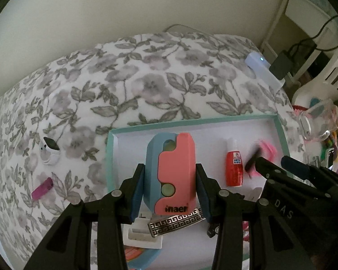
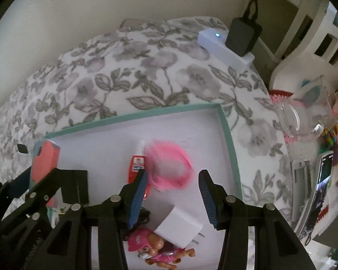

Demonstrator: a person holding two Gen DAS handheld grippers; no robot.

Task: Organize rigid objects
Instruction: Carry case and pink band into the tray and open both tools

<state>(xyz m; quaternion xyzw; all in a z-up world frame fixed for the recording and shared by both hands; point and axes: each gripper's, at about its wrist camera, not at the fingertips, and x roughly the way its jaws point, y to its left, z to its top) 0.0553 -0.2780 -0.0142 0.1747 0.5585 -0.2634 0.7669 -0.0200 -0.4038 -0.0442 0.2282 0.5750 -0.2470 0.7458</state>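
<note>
My left gripper (image 1: 170,168) is shut on a pink and blue case (image 1: 175,171), held upright over the white floor of a teal-rimmed tray (image 1: 191,121). The right wrist view has the case (image 2: 45,164) and left gripper (image 2: 49,180) at its left edge. My right gripper (image 2: 172,175) stands open over the tray (image 2: 146,112). A blurred pink fuzzy loop (image 2: 169,168) lies between its fingers, touching only the left one. A red bottle (image 2: 136,164) lies beside the loop. A white charger plug (image 2: 180,227) and a toy dog in pink (image 2: 155,247) lie below. The right gripper (image 1: 272,160) shows at the right.
The tray sits on a floral bedcover (image 1: 146,78). A patterned metal clip (image 1: 175,222) lies in it. A white earbud-like piece (image 1: 48,153) and a purple piece (image 1: 41,189) lie on the cover. A white power strip (image 2: 223,45), a clear jar (image 2: 304,117) and a phone (image 2: 322,184) are at the right.
</note>
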